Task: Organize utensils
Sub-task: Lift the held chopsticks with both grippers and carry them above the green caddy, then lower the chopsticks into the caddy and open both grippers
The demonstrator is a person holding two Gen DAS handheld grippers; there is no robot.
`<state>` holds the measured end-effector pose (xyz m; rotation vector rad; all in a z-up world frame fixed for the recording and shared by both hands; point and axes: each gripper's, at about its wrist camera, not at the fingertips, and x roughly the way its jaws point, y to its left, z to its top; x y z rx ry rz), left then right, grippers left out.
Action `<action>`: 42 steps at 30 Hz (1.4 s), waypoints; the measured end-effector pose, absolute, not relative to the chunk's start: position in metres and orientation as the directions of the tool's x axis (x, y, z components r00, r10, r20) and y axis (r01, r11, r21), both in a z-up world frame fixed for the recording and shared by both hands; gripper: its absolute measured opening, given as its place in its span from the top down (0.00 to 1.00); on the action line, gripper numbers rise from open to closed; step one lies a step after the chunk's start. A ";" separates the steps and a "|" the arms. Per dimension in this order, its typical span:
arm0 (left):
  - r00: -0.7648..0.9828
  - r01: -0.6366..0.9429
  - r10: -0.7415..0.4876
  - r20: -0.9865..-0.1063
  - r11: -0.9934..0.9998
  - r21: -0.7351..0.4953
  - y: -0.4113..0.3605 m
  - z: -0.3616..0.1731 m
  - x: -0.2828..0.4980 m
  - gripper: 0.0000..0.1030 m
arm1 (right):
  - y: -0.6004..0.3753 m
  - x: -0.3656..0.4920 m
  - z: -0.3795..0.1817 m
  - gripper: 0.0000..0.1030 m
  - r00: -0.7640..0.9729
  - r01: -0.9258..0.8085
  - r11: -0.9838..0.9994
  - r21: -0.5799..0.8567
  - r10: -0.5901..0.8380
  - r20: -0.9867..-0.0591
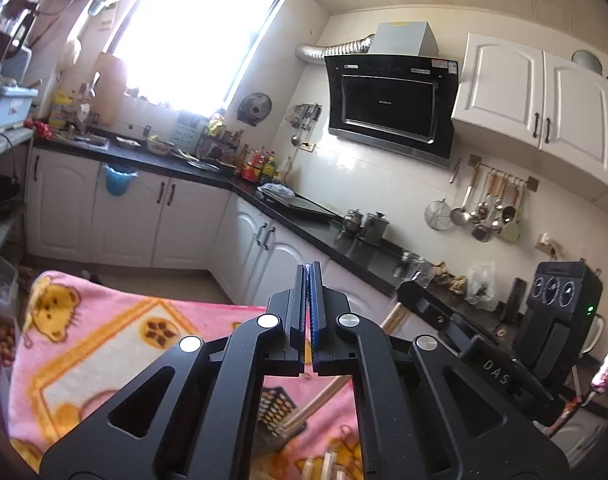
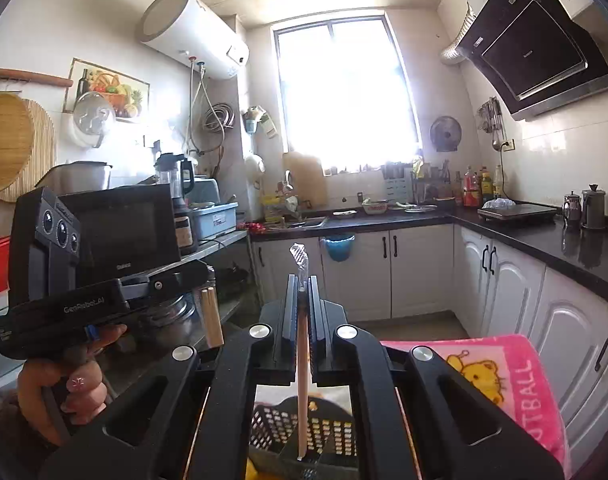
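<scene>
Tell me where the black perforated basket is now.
In the right wrist view the black basket sits low at centre, on the pink blanket, directly below the chopstick the right gripper holds.

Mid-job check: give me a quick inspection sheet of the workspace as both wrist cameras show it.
Surface: pink cartoon blanket.
Job's things: wooden utensil stands upright, lower end in the black perforated basket; more wooden sticks reach into it.
Clutter: nothing seen on the blanket.
Grippers: right gripper shut on the wooden utensil; left gripper shut, apparently empty.
Cables: nothing seen near the work.
Surroundings: black countertop, range hood, bright window.
</scene>
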<state>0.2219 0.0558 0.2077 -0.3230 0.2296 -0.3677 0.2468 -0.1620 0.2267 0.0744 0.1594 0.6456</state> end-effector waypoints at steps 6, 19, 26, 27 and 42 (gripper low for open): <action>0.918 0.271 -0.346 -0.195 0.905 -0.328 0.061 0.195 0.241 1.00 | -0.157 0.263 0.211 0.96 0.810 -0.563 0.822 0.092 0.570 -0.137; 0.917 0.226 -0.310 -0.250 0.922 -0.315 0.064 0.155 0.263 1.00 | -0.151 0.288 0.159 0.95 0.826 -0.507 0.856 0.106 0.517 -0.223; 0.907 0.182 -0.285 -0.309 0.929 -0.323 0.070 0.129 0.272 1.00 | -0.152 0.297 0.137 0.95 0.823 -0.479 0.866 0.144 0.500 -0.269; 0.904 0.177 -0.284 -0.319 0.929 -0.326 0.071 0.125 0.272 1.00 | -0.152 0.298 0.135 0.95 0.823 -0.476 0.867 0.146 0.498 -0.274; 0.884 0.139 -0.256 -0.391 0.943 -0.304 0.069 0.096 0.260 0.99 | -0.174 0.290 0.112 0.78 0.828 -0.418 0.889 0.185 0.457 -0.325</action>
